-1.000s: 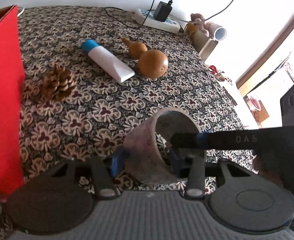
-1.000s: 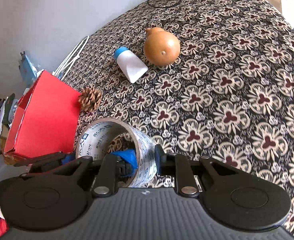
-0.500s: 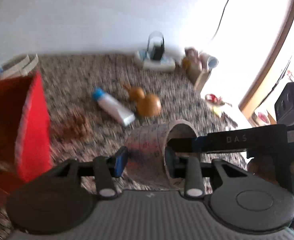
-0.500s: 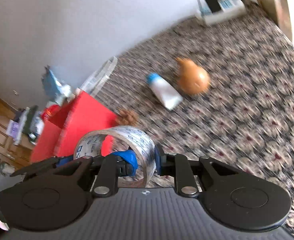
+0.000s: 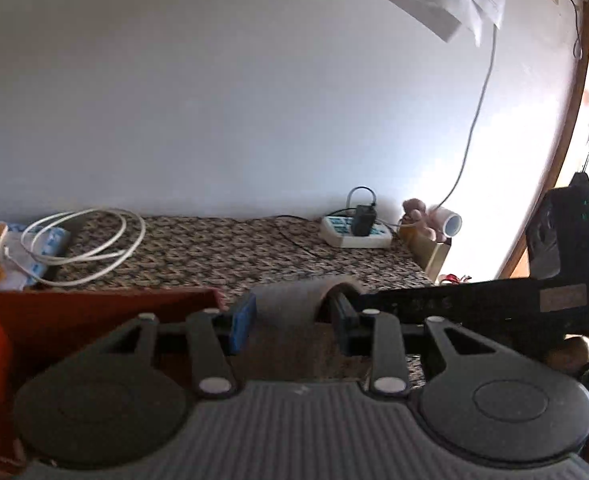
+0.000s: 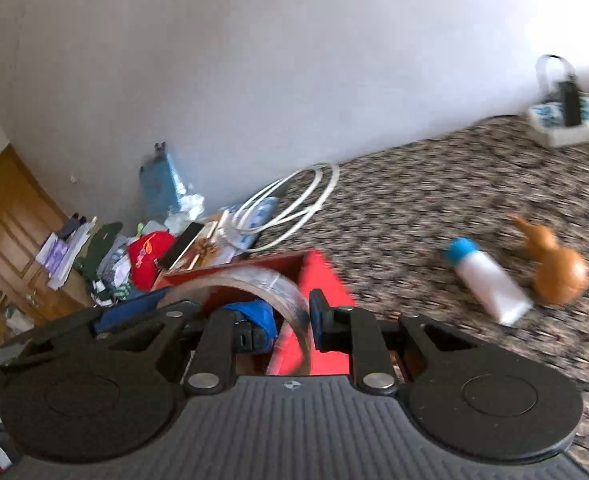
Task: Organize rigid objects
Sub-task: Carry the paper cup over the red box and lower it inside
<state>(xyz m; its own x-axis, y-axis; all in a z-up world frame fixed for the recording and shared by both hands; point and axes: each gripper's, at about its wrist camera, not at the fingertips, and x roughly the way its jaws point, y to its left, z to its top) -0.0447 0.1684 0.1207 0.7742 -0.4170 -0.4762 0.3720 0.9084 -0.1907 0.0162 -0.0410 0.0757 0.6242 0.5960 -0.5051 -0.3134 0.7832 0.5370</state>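
Observation:
A roll of clear packing tape (image 5: 294, 300) is held by both grippers. My left gripper (image 5: 290, 320) grips its wall from one side; my right gripper (image 6: 290, 316) grips its wall (image 6: 278, 284) from the other, one finger inside the roll. The roll hangs over the near corner of the red box (image 6: 326, 280), whose open top shows in the left wrist view (image 5: 94, 312). A white tube with a blue cap (image 6: 486, 280) and a brown gourd (image 6: 554, 272) lie on the patterned tablecloth (image 6: 454, 184) to the right.
A coiled white cable (image 5: 86, 248) lies behind the box. A power strip with a plug (image 5: 354, 232) and a small box with a plush toy (image 5: 426, 232) stand at the far right by the wall. Clutter of clothes and papers (image 6: 134, 252) lies left of the table.
Both grippers have lifted the tape roll off the table and carried it left, over the red box. The cameras have tilted up toward the wall.

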